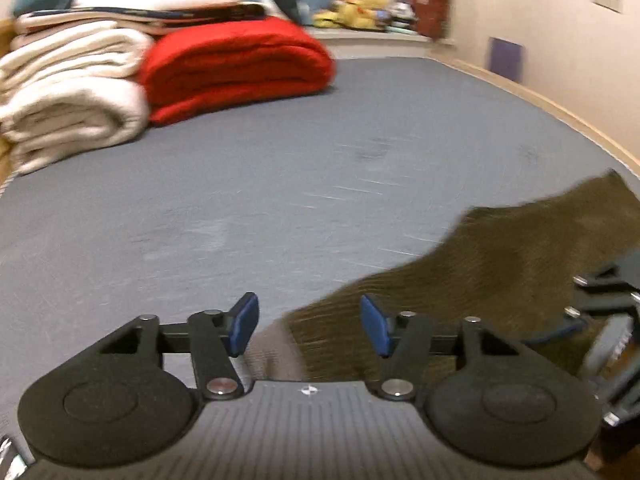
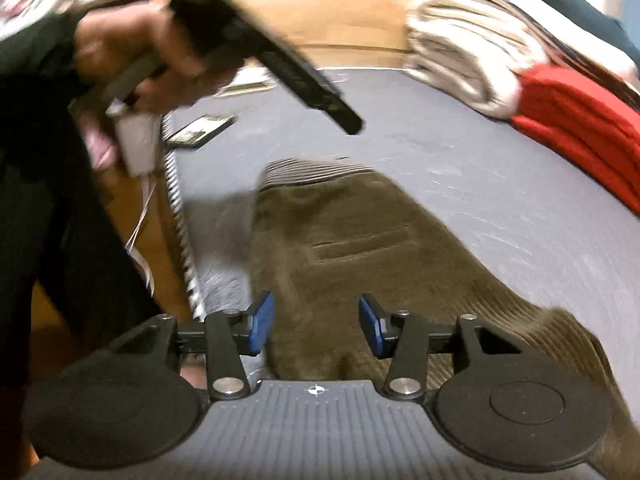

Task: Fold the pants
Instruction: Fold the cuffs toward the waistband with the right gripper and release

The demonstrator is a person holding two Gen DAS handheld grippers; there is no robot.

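While both grippers hover over the bed [image 1: 320, 168], the pants [image 2: 360, 248] lie flat on the blue-grey bed sheet, which serves here as the reference surface. Seen from the right wrist, the brown corduroy garment runs from its ribbed waistband [image 2: 312, 170], at the end farther from the camera, down toward the near edge of the bed, with a welt pocket [image 2: 360, 246] facing up. That layout suggests a garment already doubled lengthwise, though the layers cannot be counted from these views.

The right gripper [image 2: 316, 330] sits above the near part of the pants. Its blue fingers [image 2: 262, 328] stand apart, with cloth visible beneath the gap but nothing pinched between them. The left gripper [image 1: 308, 326] is positioned above the edge of the pants nearest it, where brown fabric meets a paler inner lining. Its fingers [image 1: 242, 326] are likewise apart and hold nothing.

Both tools appear to be clear of the cloth, probably between a release and the next grasp. In the right wrist view, a hand [image 2: 160, 44] grips the handle of the left tool above the waistband end.

Beyond the pants, at the far side of the bed, a red blanket [image 1: 236, 68] and cream blankets [image 1: 68, 96] are stacked, well apart from the work area and leaving the middle of the bed free for folding
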